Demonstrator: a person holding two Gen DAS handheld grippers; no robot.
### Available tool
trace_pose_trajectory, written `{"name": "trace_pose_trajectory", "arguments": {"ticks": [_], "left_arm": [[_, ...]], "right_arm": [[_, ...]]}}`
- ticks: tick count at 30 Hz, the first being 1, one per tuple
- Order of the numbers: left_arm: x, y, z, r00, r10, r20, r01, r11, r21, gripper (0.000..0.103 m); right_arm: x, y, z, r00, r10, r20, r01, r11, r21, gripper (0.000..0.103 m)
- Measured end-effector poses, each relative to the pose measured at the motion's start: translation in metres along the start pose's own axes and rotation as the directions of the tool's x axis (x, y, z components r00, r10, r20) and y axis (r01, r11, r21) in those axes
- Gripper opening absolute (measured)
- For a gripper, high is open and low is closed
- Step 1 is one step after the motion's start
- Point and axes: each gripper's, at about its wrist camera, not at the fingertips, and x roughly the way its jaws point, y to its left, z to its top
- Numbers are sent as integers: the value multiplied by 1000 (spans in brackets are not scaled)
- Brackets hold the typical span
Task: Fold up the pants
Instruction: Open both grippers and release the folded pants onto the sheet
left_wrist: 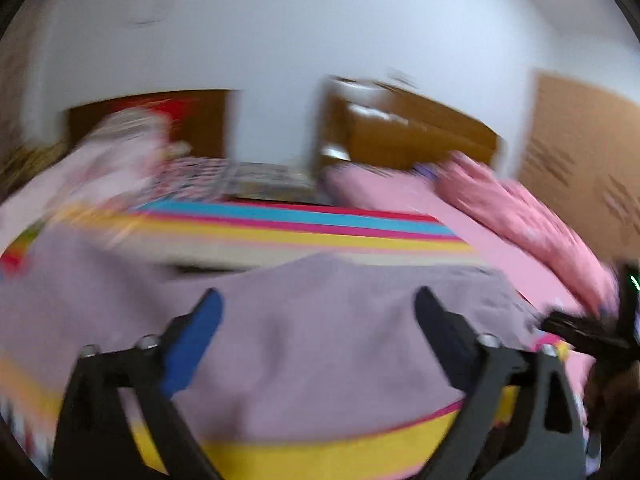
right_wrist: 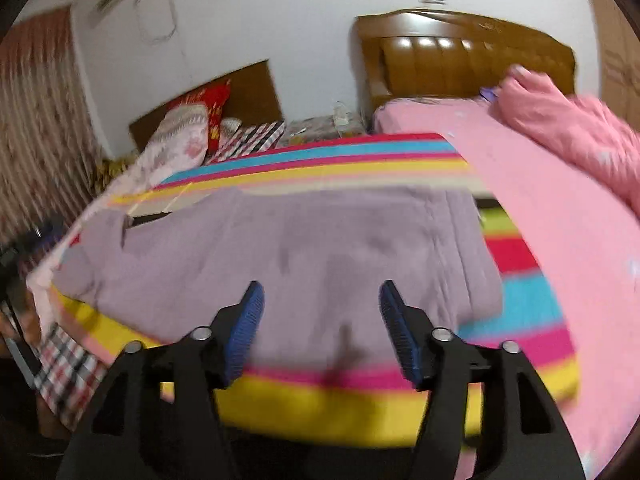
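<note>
Mauve pants lie spread flat on a striped blanket on the bed; they also show in the blurred left wrist view. My right gripper is open and empty, above the pants' near edge. My left gripper is open wide and empty, above the pants. The right gripper's dark body shows at the right edge of the left wrist view.
A pink sheet and a pink quilt lie to the right. A wooden headboard stands at the back. Pillows sit at the back left. A checked cloth hangs at the near left corner.
</note>
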Motion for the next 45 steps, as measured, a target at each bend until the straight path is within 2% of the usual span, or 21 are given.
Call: {"name": "trace_pose_trajectory", "arguments": {"ticks": [1,3,6,9,11,12,14,16,21,22,24,26,29,31,32,35,38,40,42,44,45], "left_arm": [[28,-13,12,996,-69,-61,71,997,27,100],[93,-30,26,971,-107,-215,118,992,38,100],[179,-43,26,929,-38,-367,82,991,106,98],[231,-38,12,887,90,-454,-7,983,181,93],[255,-24,-1,857,144,-495,-59,981,184,97],[258,-19,-5,869,127,-479,-53,985,165,102],[263,-9,-8,892,105,-440,-37,987,159,102],[268,-9,-10,892,111,-438,-46,987,157,102],[268,-5,-7,893,115,-435,-53,987,152,102],[269,-5,-7,893,114,-435,-53,987,151,102],[269,-6,-8,893,116,-435,-54,987,153,102],[269,-1,-6,893,115,-435,-53,987,152,102],[269,-2,-7,893,116,-435,-54,987,153,102],[268,-3,-7,893,115,-434,-53,987,153,102],[269,-2,-7,893,115,-434,-53,987,151,102],[266,-3,-4,894,115,-434,-53,987,152,102],[265,-4,-5,894,116,-433,-54,987,153,102],[265,-4,-5,894,116,-433,-53,987,153,102],[265,-4,-5,894,116,-433,-53,987,153,102],[265,-4,-5,894,116,-433,-54,987,154,102],[265,-4,-5,894,115,-433,-53,987,153,102]], "right_arm": [[14,4,12,1000,-10,-23,9,1000,-26,81],[40,12,27,995,-13,-103,5,997,-76,81],[75,24,36,976,-8,-218,-24,989,-145,84],[98,27,30,960,-18,-279,-43,977,-211,84],[115,26,21,939,-43,-341,-46,968,-246,84],[121,19,11,926,-43,-374,-59,965,-257,85],[112,7,6,922,12,-388,-117,961,-249,86],[101,-2,2,915,-16,-402,-108,953,-282,86],[87,-13,2,905,-8,-425,-104,965,-241,86],[85,-9,7,909,-13,-417,-94,968,-234,86],[81,0,25,939,55,-340,-123,976,-181,86],[87,6,39,950,100,-295,-149,977,-149,87],[123,4,48,950,53,-307,-105,982,-155,87],[147,2,40,925,18,-380,-87,982,-167,88],[144,3,39,933,26,-359,-97,979,-180,89],[130,1,35,927,19,-375,-103,974,-204,90],[118,3,28,925,-49,-376,-45,971,-237,90],[97,1,22,938,-67,-339,-4,979,-205,90],[82,1,12,955,6,-295,-59,984,-170,90],[81,0,-6,946,3,-323,-57,986,-160,90],[79,1,-17,954,-25,-298,-36,979,-199,91]]}}
